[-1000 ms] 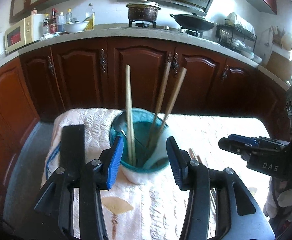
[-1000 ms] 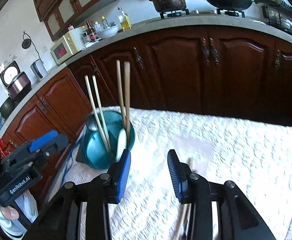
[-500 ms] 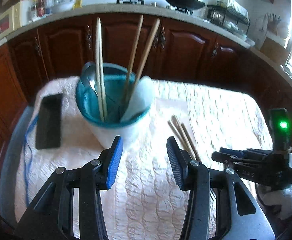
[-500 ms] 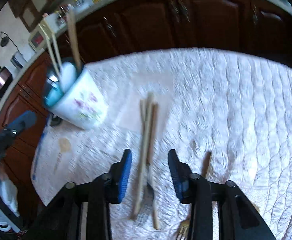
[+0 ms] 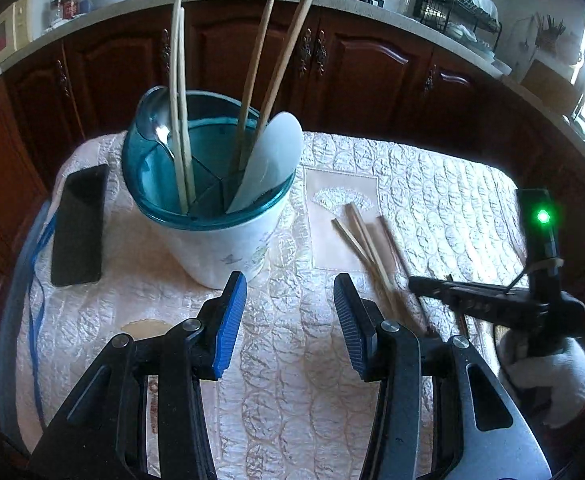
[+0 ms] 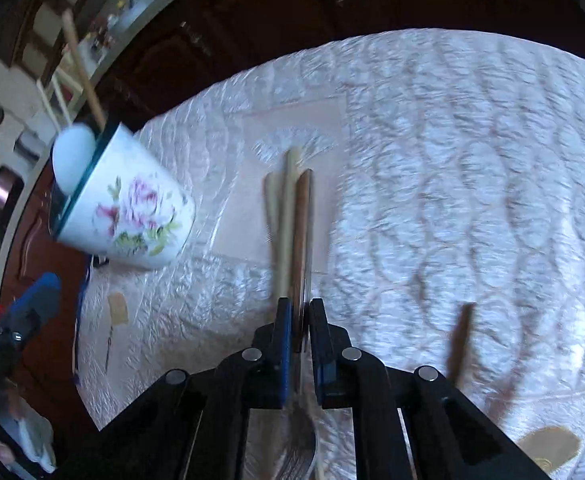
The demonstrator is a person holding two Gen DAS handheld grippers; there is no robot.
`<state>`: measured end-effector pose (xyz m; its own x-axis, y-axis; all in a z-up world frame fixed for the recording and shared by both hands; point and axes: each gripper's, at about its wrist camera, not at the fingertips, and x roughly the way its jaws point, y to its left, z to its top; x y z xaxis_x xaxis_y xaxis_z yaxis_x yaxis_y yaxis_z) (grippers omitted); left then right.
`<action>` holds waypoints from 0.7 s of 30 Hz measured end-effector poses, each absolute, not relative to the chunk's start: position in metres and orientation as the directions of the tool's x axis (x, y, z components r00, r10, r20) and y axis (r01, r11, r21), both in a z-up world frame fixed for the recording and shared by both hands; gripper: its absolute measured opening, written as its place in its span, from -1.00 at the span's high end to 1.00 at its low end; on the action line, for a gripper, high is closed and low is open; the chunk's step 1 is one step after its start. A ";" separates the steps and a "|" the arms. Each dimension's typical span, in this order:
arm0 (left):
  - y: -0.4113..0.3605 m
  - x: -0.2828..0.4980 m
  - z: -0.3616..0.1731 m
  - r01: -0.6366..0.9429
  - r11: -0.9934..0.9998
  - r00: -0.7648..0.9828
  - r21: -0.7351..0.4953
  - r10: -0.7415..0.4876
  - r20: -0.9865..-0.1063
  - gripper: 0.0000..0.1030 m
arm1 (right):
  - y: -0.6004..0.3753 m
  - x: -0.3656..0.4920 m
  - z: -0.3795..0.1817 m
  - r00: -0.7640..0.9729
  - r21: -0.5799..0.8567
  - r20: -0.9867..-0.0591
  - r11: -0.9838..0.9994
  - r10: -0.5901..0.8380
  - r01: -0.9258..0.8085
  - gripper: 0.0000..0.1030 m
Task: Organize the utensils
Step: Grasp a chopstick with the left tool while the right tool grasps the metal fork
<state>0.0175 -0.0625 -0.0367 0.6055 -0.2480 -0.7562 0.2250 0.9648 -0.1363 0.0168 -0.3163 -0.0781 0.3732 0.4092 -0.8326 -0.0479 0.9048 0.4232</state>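
A white flowered utensil holder (image 5: 216, 216) with a teal rim stands on the quilted cloth; it holds two pairs of chopsticks, a metal spoon and a white spoon (image 5: 268, 164). It also shows in the right wrist view (image 6: 128, 216). My left gripper (image 5: 288, 320) is open and empty just in front of it. Loose chopsticks (image 5: 368, 248) lie to its right. My right gripper (image 6: 301, 332) is shut on a thin metal utensil handle (image 6: 307, 264) lying among the chopsticks (image 6: 288, 216); a metal spoon bowl (image 6: 300, 452) shows below the fingers.
A black phone (image 5: 79, 224) and a blue cable (image 5: 32, 280) lie left of the holder. A dark brown stick (image 6: 460, 340) lies to the right of my right gripper. Dark wooden cabinets (image 5: 372, 60) stand behind the table.
My right gripper dropped to the loose utensils and closed on the metal handle. My left gripper pulled back a little from the holder and stayed open.
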 end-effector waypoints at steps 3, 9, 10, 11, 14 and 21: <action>-0.067 0.022 -0.044 0.232 0.961 0.584 -0.151 -0.262 -0.768 0.13 | -0.337 0.011 -0.081 0.379 0.410 -0.845 0.912 0.378 0.003 0.85; -0.079 0.029 -0.053 0.242 0.956 0.552 -0.164 -0.274 -0.788 0.13 | -0.363 0.003 -0.071 0.409 0.313 -0.876 0.947 0.257 0.075 0.87; -0.080 0.030 -0.055 0.243 0.956 0.547 -0.164 -0.274 -0.791 0.13 | -0.367 0.003 -0.067 0.421 0.329 -0.866 0.941 0.268 0.078 0.87; -0.082 0.031 -0.056 0.244 0.956 0.544 -0.164 -0.275 -0.793 0.13 | -0.369 0.004 -0.062 0.447 0.362 -0.844 0.930 0.296 0.067 0.87; -0.084 0.032 -0.059 0.247 0.956 0.538 -0.161 -0.274 -0.797 0.13 | -0.357 0.013 -0.050 0.473 0.445 -0.791 0.896 0.388 0.011 0.64; -0.076 0.034 -0.060 0.238 0.958 0.537 -0.157 -0.265 -0.801 0.13 | -0.305 0.060 -0.083 0.353 0.452 -0.826 0.891 0.439 -0.051 0.54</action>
<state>0.0337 -0.0764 -0.0597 0.5373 -0.2648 -0.8007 0.2379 0.9585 -0.1573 0.0600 -0.3048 -0.0834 0.3528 0.4391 -0.8262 -0.0512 0.8908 0.4516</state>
